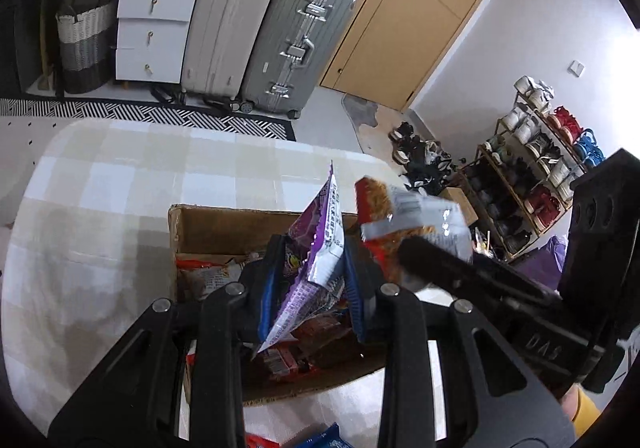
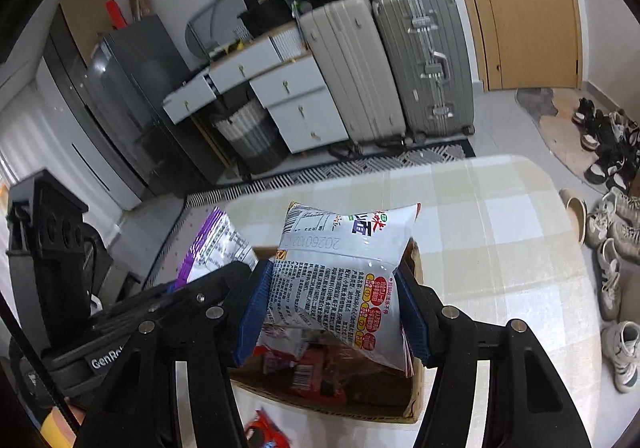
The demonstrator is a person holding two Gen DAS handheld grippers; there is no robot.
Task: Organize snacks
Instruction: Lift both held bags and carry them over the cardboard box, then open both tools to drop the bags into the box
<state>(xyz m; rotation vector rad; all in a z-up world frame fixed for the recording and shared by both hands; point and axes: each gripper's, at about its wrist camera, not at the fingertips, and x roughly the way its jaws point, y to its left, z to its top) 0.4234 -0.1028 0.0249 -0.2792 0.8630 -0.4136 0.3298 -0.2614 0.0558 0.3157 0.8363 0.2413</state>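
Bright even room light, glare blown out at right, fisheye-bent dark edges, slight motion blur.

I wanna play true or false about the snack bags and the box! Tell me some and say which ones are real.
1. The left gripper is pinching a purple snack bag. True.
2. The right gripper is empty. False: it is clamped on a white snack bag with red labels.
3. The cardboard box already has snack packets inside. True.
4. The box sits on the floor. False: it sits on the checked tablecloth of a table.
5. Both bags are held above the box. True.
6. The wooden door is wide open. False: it is closed.
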